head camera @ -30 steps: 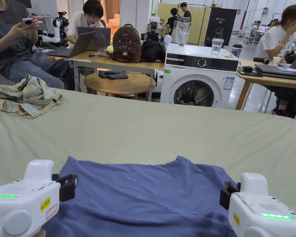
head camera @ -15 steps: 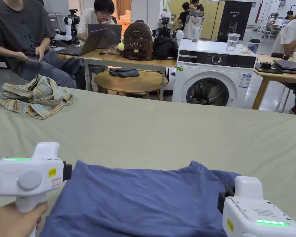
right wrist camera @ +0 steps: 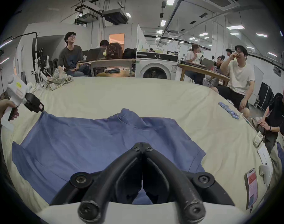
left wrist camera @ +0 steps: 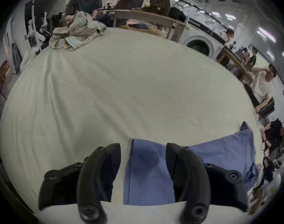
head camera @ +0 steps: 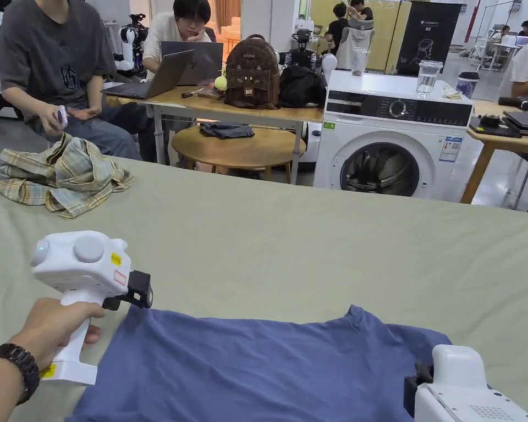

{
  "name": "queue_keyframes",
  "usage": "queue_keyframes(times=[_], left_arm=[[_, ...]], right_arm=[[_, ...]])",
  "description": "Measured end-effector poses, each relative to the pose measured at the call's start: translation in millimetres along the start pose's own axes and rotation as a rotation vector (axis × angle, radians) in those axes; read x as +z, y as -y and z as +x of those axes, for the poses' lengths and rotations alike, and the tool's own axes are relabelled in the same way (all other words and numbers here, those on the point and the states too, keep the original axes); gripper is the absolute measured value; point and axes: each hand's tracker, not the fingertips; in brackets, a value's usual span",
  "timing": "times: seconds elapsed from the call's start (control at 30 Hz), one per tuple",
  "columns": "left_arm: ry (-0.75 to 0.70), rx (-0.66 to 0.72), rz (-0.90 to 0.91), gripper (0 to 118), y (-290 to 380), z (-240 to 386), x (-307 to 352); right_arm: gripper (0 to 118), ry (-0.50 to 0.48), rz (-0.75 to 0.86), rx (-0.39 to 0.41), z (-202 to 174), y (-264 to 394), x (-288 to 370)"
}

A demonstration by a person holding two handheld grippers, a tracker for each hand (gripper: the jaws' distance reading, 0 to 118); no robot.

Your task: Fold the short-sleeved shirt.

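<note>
Left gripper [head camera: 142, 289]: having swung out from the near edge, now hovering at the far-left corner of the blue short-sleeved shirt [head camera: 257, 362], jaws spread apart
Right gripper [right wrist camera: 142, 148]: jaws pressed together, empty, over the shirt's near right
Shirt: lying flat on the green sheet [head camera: 290, 236], nothing folded yet
Meaning: corner grasp being prepared
Right gripper view: showing a phone [right wrist camera: 252, 187] near right
</note>
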Motion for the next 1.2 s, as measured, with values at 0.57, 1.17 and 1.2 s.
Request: queue_keyframes(times=[0.57, 1.17, 1.2], left_arm=[[-0.07, -0.161, -0.01, 0, 21, 9, -27], [-0.003, -0.141, 0.145, 0, 33, 6, 11], [-0.004, -0.141, 0.15, 0, 32, 6, 13]], right_arm=[[0, -0.002, -0.077, -0.003, 9, 3, -18], [55, -0.033, -0.43, -0.095, 112, -110, -185], [55, -0.037, -0.461, -0.112, 114, -108, -196]])
